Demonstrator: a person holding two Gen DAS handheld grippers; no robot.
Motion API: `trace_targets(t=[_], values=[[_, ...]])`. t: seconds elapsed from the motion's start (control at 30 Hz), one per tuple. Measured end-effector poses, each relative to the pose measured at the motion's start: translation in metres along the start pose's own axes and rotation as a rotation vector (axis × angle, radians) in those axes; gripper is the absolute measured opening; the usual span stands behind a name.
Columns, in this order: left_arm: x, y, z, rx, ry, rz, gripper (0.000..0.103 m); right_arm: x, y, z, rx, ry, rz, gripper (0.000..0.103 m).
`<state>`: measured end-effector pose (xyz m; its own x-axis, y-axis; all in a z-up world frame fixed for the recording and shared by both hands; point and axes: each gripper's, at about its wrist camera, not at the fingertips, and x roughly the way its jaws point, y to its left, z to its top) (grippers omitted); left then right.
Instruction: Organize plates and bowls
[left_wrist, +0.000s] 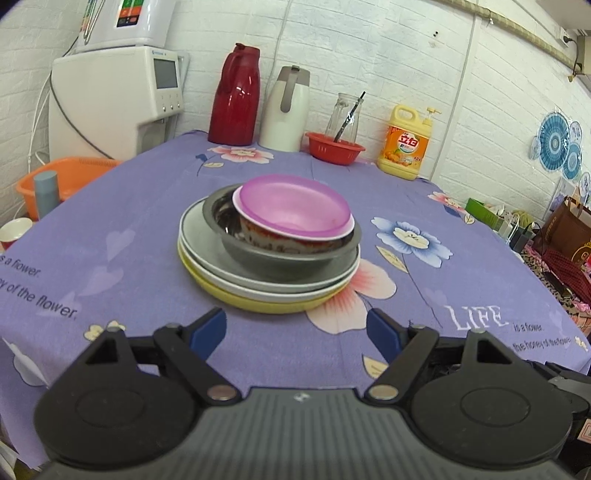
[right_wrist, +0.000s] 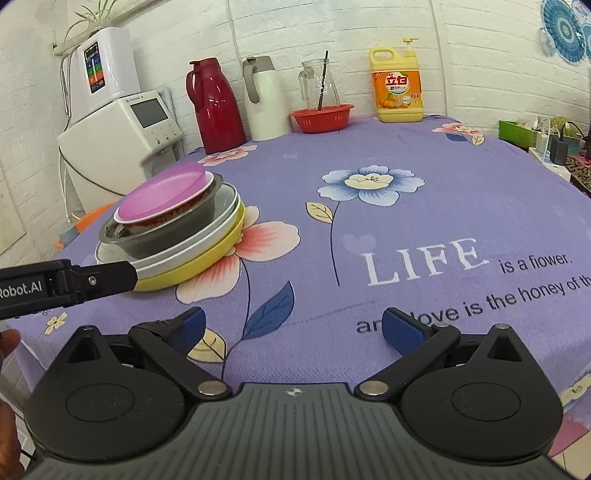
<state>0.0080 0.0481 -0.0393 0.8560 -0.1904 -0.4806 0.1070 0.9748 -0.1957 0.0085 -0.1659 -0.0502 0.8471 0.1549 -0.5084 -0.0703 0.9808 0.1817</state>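
I see the table under its purple flowered cloth, which carries everything here. The task's ware stands on it as one pile, on the left half of the right wrist view and dead ahead in the left wrist view.

Pile order, bottom to top:
1. Round yellow plate, flat on the cloth.
2. Round white plate on it, then a grey plate nested on that.
3. Dark grey metal bowl, standing in the grey plate.
4. White bowl with a red patterned band inside the metal bowl, tilted.
5. Pink plastic bowl in the patterned one, also tilted.

Tool state: the left gripper hangs just short of the yellow plate's near rim, blue pads spread wide, gripping nothing. The right gripper is likewise wide apart and empty, over bare cloth to the right of the pile.

Stage judgement: plates below and bowls nested above, by size, is what a finished sort would leave. It would equally fit a mixed pile waiting to be split into plates and bowls. The frames do not settle which, so I command no move. Any contact should allow for the two tilted upper bowls, which I judge likely to slide.
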Motion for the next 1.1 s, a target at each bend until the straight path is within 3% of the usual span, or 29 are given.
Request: trace_targets(t=[0.47, 1.1], values=[[-0.013, -0.004, -0.014, 0.048, -0.03, 0.03, 0.08, -0.015, 0.01, -0.007, -0.042, -0.046, -0.01, 0.103], [-0.011, -0.008, -0.017, 0.08, -0.023, 0.06, 0.079, -0.012, 0.012, -0.012, -0.023, -0.019, 0.005, 0.103]])
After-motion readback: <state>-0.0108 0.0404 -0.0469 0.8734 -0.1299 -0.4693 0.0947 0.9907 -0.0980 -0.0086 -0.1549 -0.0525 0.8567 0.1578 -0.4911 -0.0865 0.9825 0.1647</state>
